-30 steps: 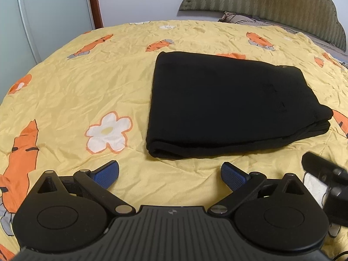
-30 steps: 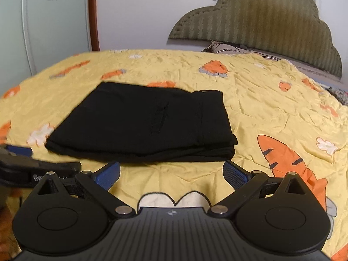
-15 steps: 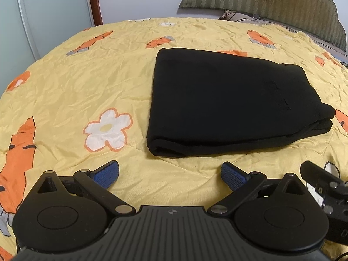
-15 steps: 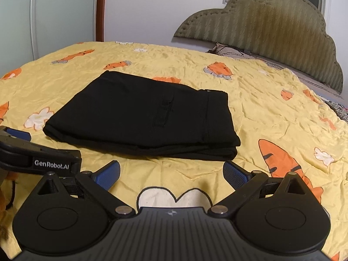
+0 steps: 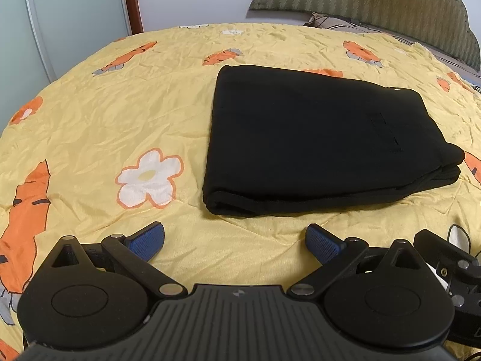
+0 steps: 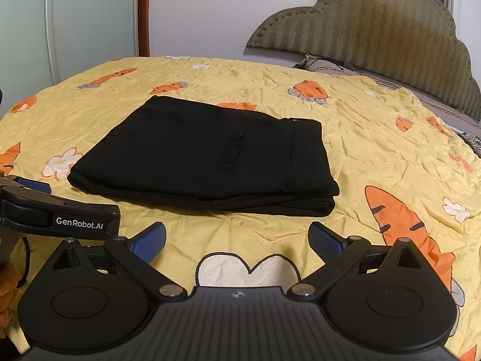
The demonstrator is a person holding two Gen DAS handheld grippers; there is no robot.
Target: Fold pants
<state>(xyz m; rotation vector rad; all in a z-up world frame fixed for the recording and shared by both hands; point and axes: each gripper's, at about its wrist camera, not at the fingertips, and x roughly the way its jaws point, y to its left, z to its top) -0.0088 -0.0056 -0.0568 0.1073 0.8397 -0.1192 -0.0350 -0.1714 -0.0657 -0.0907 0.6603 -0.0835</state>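
Pants folded flat, long axis left-right; both claws wide apart, empty.

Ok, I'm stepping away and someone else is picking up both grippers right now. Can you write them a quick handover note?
Left hand-held gripper: open, empty, just short of the pants' near edge.
Right hand-held gripper: open, empty, also short of the near edge.
Black pants: folded into a compact rectangle, lying flat on the yellow bedspread, stacked layers visible along the near edge.
Done: folding looks complete.
Left: probably nothing, at most a tidy of the edges.
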